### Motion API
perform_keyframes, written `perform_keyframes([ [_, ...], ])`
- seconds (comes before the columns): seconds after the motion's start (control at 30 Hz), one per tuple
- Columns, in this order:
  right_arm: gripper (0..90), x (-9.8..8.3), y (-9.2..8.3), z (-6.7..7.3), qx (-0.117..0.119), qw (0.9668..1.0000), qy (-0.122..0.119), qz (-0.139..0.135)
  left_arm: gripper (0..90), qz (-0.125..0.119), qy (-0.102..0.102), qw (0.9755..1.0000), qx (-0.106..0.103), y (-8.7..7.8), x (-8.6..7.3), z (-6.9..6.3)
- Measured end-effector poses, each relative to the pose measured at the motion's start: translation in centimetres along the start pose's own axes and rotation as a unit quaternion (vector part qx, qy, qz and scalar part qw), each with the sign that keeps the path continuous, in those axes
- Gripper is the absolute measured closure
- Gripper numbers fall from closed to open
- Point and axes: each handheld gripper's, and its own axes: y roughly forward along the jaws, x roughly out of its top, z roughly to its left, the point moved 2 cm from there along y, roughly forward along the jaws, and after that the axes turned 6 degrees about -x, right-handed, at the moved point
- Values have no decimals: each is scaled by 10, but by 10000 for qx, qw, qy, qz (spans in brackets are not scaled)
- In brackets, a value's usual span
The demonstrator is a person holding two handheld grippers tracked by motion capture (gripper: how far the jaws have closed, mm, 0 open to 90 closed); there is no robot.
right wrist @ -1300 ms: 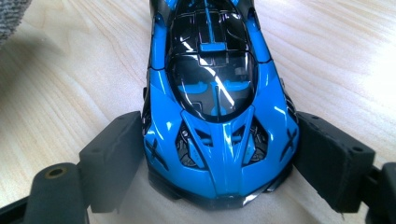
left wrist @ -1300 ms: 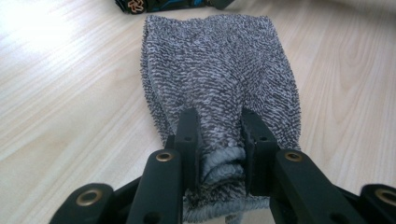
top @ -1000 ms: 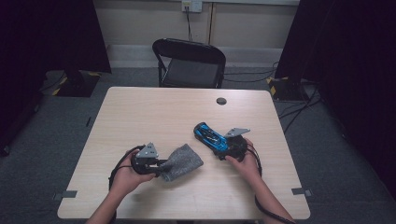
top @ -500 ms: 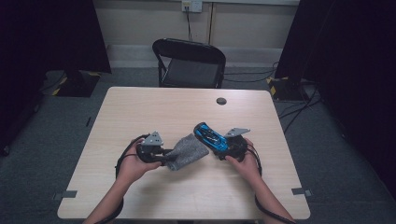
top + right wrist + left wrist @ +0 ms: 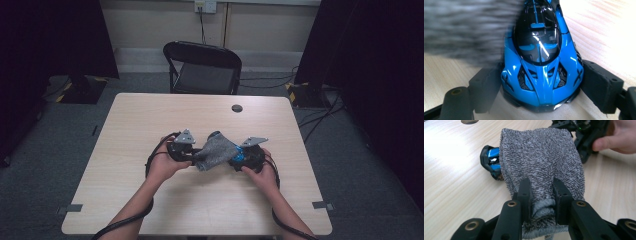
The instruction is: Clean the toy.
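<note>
**Grey cloth draped over the blue toy car at mid-table**

Grey terry cloth (image 5: pixel 541 160) hangs from the left gripper (image 5: pixel 541 192), whose two black jaws are clamped tight on a bunched fold of its hem. In the left gripper view the cloth spreads forward and covers most of the blue toy car (image 5: pixel 491 161), leaving one dark end of the car poking out on the wooden table (image 5: pixel 451 185).

In the high view the cloth (image 5: pixel 216 150) bridges the gap between the left gripper (image 5: pixel 192 154) and the right gripper (image 5: pixel 239 159), both held low over the table (image 5: pixel 150 115) near its middle.

The right gripper (image 5: pixel 541 85) grips the toy car (image 5: pixel 541 62) by its flanks, one pad pressed to each side of the bodywork, the car resting on the tabletop. Blurred grey cloth (image 5: pixel 466 30) lies just beside and partly over the car's far end.

A black folding chair (image 5: pixel 202 67) stands beyond the table.
</note>
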Motion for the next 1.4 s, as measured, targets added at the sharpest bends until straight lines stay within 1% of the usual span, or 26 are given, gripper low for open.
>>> perform_keyframes([
  [0.03,231,0,0,0,-17,10000,19,-13,719,3,-2,10000,22,3,2,1],
  [0.07,234,0,-1,0,-22,10000,22,-22,719,40,1,10000,29,5,4,3],
  [0.2,236,0,-1,0,-22,10000,19,-26,719,37,-9,10000,19,15,9,5],
  [0.23,236,0,-1,0,-22,10000,19,-26,719,37,-9,10000,19,15,9,5],
  [0.27,237,0,-1,0,-30,10000,19,-27,719,120,32,9999,6,21,11,4],
  [0.33,237,0,-1,0,-29,10000,21,-25,719,114,43,9999,-9,25,13,4],
  [0.43,237,0,-1,0,-29,10000,19,-25,720,196,94,9998,-41,30,16,3],
  [0.5,237,0,-1,0,-31,10000,18,-25,720,281,128,9994,-125,34,18,1],
  [0.53,237,0,-1,0,-31,10000,19,-25,720,396,182,9989,-170,37,18,0],
  [0.57,237,0,-1,0,-29,10000,20,-25,720,488,267,9984,-131,38,17,0],
  [0.6,236,0,-1,0,-27,10000,22,-23,720,564,302,9979,-71,40,16,0],
  [0.63,236,0,-1,0,-26,10000,24,-24,720,602,297,9977,-56,41,16,0],
  [0.73,237,0,-1,0,-27,10000,23,-24,720,666,285,9973,87,44,14,4],
  [0.77,237,0,-1,0,-33,10000,18,-24,720,673,297,9972,119,45,14,5],
  [0.83,237,0,-1,0,-34,10000,15,-24,720,686,329,9966,304,45,15,6],
  [0.93,237,0,-1,0,-31,10000,18,-23,721,674,300,9962,468,45,16,8],
  [1.03,237,0,-1,0,-29,10000,21,-23,721,690,242,9959,535,44,16,13],
  [1.17,237,0,-1,0,-28,10000,21,-22,721,678,168,9952,689,42,15,20],
  [1.23,236,0,-1,0,-26,10000,23,-23,721,687,159,9949,727,42,16,22],
  [1.3,236,0,-1,0,-26,10000,24,-22,721,708,164,9940,811,41,16,24],
  [1.33,236,0,-1,0,-24,10000,26,-21,722,675,130,9942,833,41,16,26],
  [1.4,236,0,-1,0,-25,10000,24,-22,722,668,135,9936,895,40,17,28],
])
